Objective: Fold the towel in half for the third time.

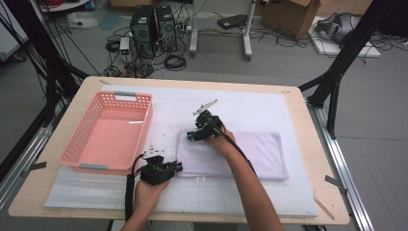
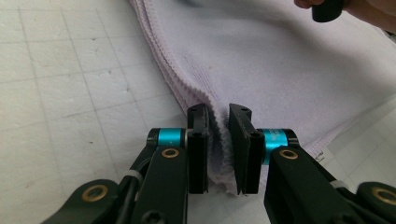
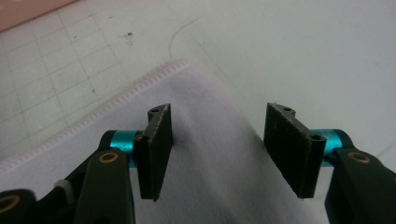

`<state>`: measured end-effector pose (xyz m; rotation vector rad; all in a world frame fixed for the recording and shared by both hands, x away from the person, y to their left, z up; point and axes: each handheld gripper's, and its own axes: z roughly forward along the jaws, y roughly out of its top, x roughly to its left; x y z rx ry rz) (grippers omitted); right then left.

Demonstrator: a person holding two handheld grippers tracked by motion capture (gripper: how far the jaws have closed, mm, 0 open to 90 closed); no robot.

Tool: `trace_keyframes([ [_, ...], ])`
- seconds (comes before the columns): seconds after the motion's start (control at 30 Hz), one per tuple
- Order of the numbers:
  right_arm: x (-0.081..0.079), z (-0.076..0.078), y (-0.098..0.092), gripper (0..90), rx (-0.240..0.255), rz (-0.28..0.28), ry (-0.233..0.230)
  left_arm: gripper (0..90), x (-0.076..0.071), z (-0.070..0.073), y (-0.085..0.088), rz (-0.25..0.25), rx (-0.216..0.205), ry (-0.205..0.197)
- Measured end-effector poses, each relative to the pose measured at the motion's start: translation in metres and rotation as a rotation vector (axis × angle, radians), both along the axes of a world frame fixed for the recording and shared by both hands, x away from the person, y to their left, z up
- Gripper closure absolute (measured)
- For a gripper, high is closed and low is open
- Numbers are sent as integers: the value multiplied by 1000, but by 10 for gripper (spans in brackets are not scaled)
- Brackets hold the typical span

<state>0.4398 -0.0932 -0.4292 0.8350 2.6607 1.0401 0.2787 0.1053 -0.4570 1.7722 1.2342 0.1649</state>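
Listing one folded pale-lilac terry towel [image 1: 233, 154], lying flat on the white gridded mat [image 1: 288, 199], just right of one empty pink perforated plastic basket [image 1: 109, 132]. Left gripper [image 2: 218, 144]: jaws pinched together on the towel's near-left corner, cloth bunched between the pads, apparently to anchor or lift that corner. Right gripper [image 3: 217, 149]: jaws apart, straddling the towel's far-left corner, cloth below them but not pressed, apparently set to take the matching corner. Count: one towel, one basket, one mat, two grippers, one wooden table [image 1: 308, 120].
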Motion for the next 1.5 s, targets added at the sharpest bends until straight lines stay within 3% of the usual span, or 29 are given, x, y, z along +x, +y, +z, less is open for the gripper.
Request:
trace_keyframes([
  [0.1, 4, -1, 10, 489, -47, 27, 11, 781, 0, 0, 0, 4, -2, 3],
  [0.17, 7, -1, 11, 570, -45, 43, 33, 793, 0, 0, 1, 1, -4, 7],
  [0.27, 7, 1, 10, 771, -40, 69, 56, 814, 0, 0, 2, -1, -9, 9],
  [0.4, 3, 5, 12, 805, -56, 80, 42, 840, -3, 4, 8, 0, -30, 15],
  [0.6, -7, 20, 16, 805, 26, 120, 2, 843, -15, 23, 20, -14, -83, -25],
  [0.7, -12, 32, 14, 805, 87, 126, -19, 843, -18, 36, 24, -42, -114, -84],
  [0.8, -16, 44, 7, 805, 150, 123, -30, 842, -18, 44, 24, -60, -174, -103],
  [1.07, -21, 64, -21, 805, 176, 96, -73, 840, -8, 53, -9, -132, -185, -124],
  [1.5, -29, 77, -77, 808, 217, 38, -114, 838, 7, 57, -66, -205, -190, -123],
])
